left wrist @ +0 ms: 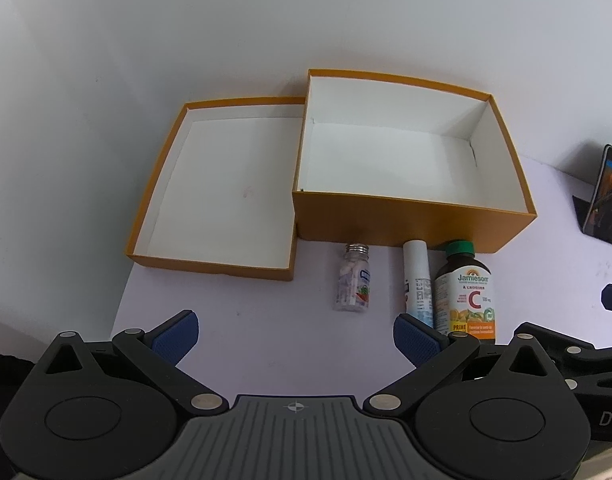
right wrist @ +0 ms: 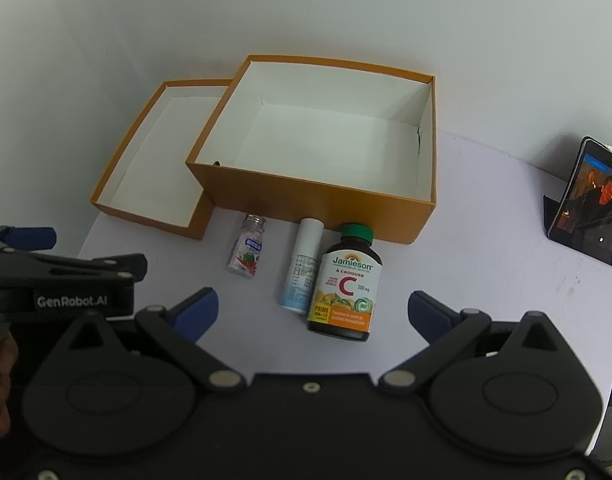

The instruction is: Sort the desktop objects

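Note:
Three items lie in a row before an empty orange box: a small clear candy bottle with a metal cap, a white spray tube, and a dark Jamieson vitamin C bottle with a green cap. The box's shallow lid rests open side up to the left. My left gripper is open, short of the candy bottle, its right finger by the tube's base. My right gripper is open, just short of the vitamin bottle.
A tablet playing video stands propped at the right edge of the pale table. A white wall rises behind the boxes. The left gripper's body shows at the left of the right wrist view.

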Tool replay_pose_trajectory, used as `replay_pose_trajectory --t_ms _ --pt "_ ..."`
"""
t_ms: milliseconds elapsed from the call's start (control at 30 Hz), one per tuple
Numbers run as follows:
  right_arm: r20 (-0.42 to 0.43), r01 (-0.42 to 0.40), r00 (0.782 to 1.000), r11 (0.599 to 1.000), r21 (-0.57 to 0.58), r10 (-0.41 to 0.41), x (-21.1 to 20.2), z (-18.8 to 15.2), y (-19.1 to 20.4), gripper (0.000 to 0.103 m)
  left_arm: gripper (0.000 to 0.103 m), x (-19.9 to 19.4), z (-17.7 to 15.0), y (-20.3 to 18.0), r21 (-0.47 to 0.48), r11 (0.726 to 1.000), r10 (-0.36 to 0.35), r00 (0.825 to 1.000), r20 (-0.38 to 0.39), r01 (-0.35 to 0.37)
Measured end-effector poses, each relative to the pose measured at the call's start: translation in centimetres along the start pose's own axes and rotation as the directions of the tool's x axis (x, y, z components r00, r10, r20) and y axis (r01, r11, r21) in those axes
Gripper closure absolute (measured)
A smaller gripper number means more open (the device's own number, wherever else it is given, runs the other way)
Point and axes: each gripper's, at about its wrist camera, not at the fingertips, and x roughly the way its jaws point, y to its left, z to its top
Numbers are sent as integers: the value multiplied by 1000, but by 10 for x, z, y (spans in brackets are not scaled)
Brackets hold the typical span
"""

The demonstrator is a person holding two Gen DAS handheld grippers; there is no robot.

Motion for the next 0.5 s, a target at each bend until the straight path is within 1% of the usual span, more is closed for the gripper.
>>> replay_pose_trajectory --t_ms 500 --pt "20 -1 1000 1000 -7 1 -2 -6 3 0 0 -4 -10 7 -10 1000 -11 1000 10 11"
